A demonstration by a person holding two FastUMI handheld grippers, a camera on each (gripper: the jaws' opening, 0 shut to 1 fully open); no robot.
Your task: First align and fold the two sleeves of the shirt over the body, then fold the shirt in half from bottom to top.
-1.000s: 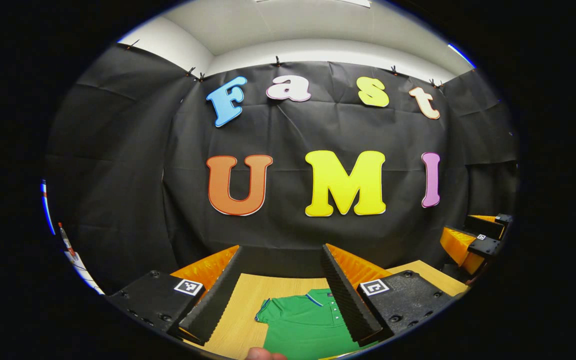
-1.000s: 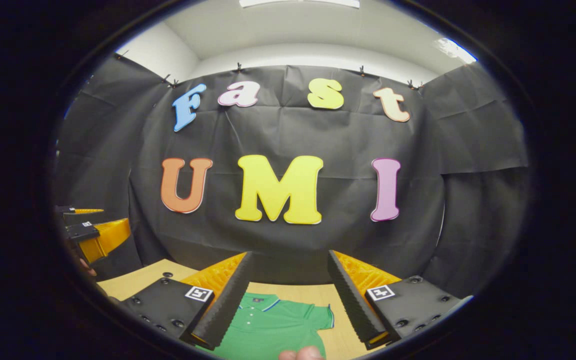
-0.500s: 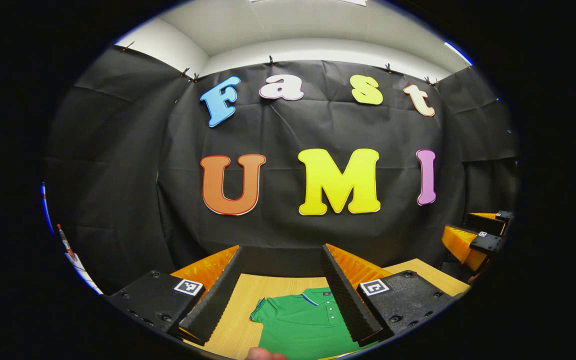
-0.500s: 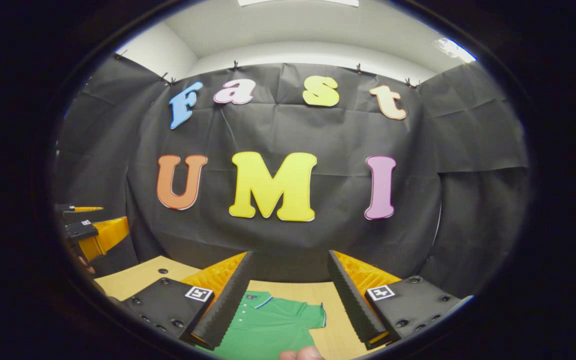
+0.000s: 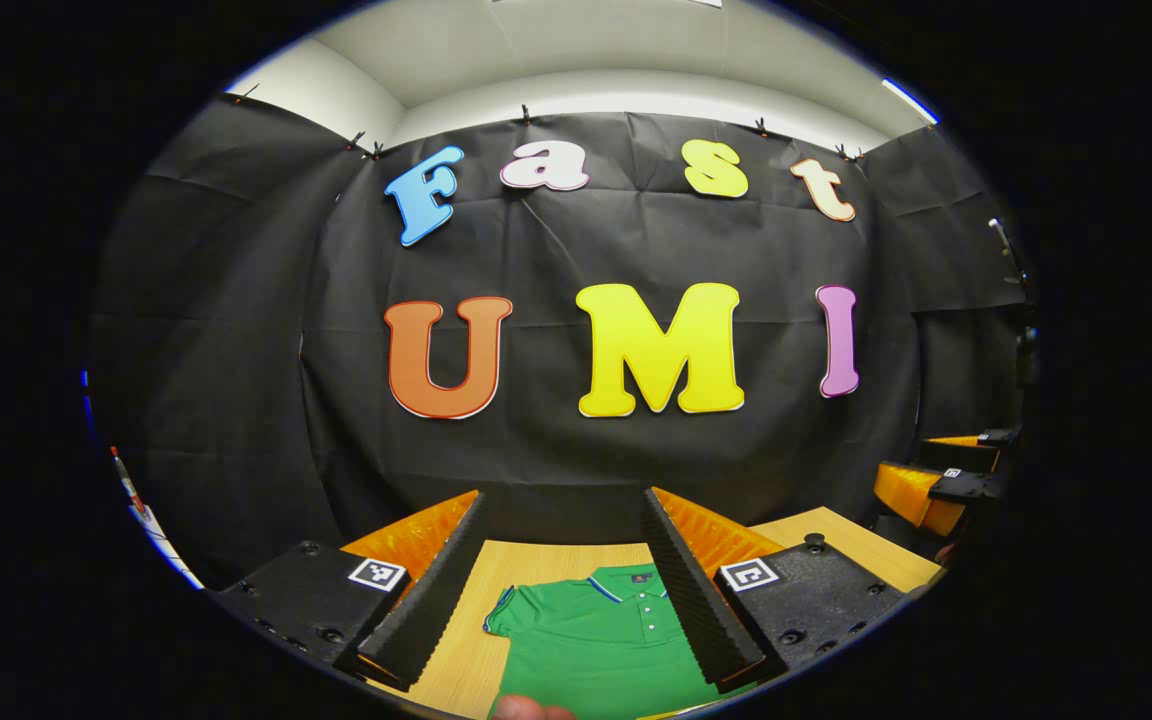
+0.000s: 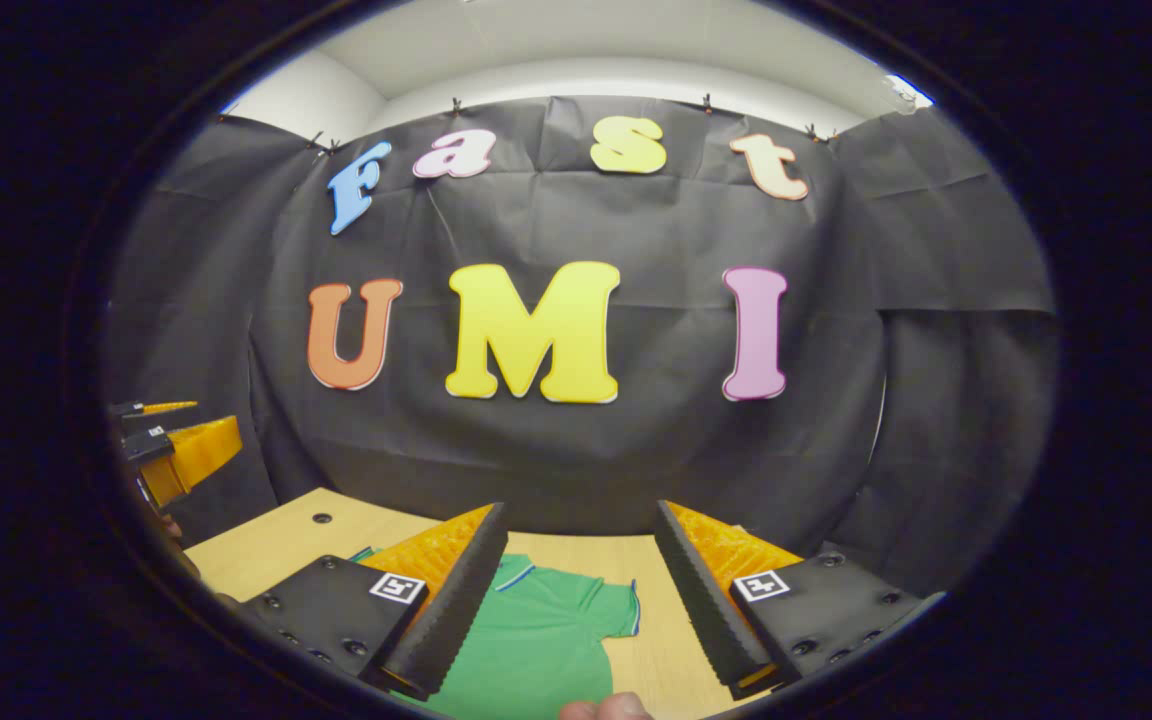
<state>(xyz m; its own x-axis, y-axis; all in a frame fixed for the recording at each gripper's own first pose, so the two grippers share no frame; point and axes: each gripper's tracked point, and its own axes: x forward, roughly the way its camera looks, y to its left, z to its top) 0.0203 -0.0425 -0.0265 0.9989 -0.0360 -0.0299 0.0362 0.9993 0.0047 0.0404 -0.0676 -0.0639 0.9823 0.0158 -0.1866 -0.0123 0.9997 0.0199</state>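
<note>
A green polo shirt lies flat on the wooden table, collar toward the back wall. In the left gripper view its one short sleeve spreads out between the fingers of my left gripper, which is open and held above the table with nothing in it. In the right gripper view the shirt shows its other sleeve between the fingers of my right gripper, likewise open and holding nothing. The shirt's lower part is cut off from view.
The right gripper shows far off at the right edge of the left gripper view, and the left gripper at the left edge of the right gripper view. A thumb tip sits at the bottom. The black wall stands behind the table.
Both grippers have tipped downward, the right one more. More of the table and the shirt shows between the fingers. Both stay open.
</note>
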